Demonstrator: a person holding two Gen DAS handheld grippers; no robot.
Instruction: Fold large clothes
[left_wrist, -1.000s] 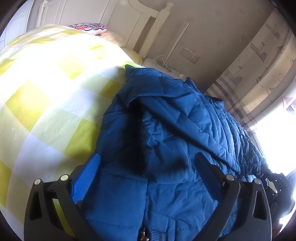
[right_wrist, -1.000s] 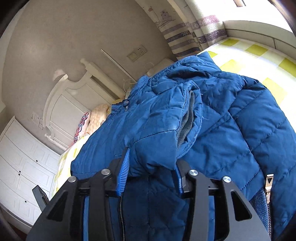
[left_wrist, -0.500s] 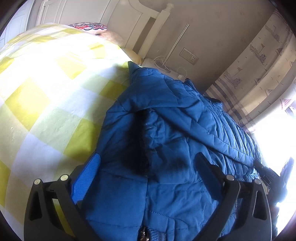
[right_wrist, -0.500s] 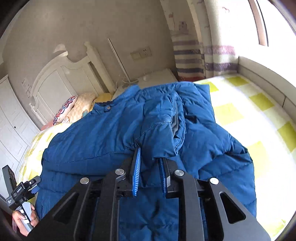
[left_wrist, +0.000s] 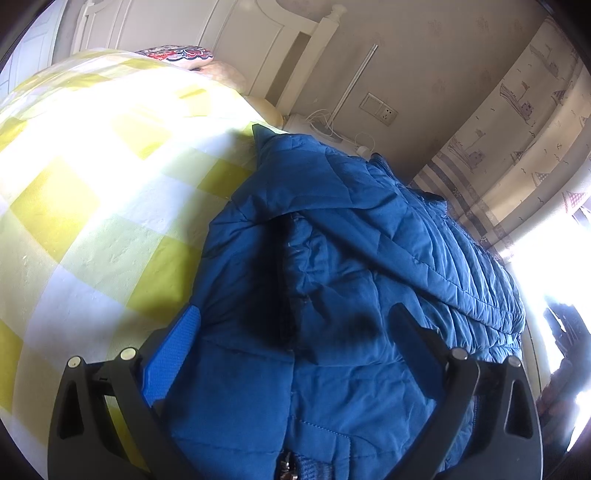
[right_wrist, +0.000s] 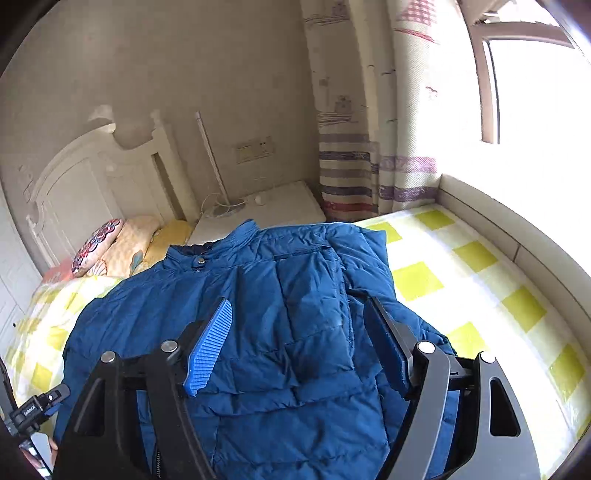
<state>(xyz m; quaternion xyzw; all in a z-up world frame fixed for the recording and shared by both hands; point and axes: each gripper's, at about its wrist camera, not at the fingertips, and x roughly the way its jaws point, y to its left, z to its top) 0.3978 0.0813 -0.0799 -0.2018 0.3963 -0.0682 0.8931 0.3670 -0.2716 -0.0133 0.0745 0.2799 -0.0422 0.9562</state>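
a blue quilted jacket (right_wrist: 280, 332) is spread on a bed covered by a yellow-and-white checked sheet (right_wrist: 476, 280), with its collar (right_wrist: 221, 243) turned toward the white headboard (right_wrist: 92, 177) and one sleeve (right_wrist: 314, 291) laid across the front of the body. the right gripper (right_wrist: 295, 339) is held above the jacket's lower half; its jaws have just been opening and are seen spread wide, the ribbed blue pad (right_wrist: 208, 347) on one side and the dark finger on the other both clear of the cloth, so nothing is gripped, though the folded sleeve lies in line between them. in the left wrist view the left gripper (left_wrist: 295, 336) is set low over the jacket (left_wrist: 351, 258) near its hem, where a zipper pull (left_wrist: 286, 463) and a knitted band are seen at the bottom edge. its jaws are spread wide with padded cloth bulging up between them; whether the pads press on the cloth cannot be told. the sheet (left_wrist: 92, 184) is brightly lit to that side. patterned pillows (right_wrist: 110, 243) are piled against the headboard, a white bedside table (right_wrist: 266, 210) with cables is placed beside them, and a striped curtain (right_wrist: 351, 147) is hung by the window. at the lower left edge of the right wrist view, a small black part of the other gripper is caught.
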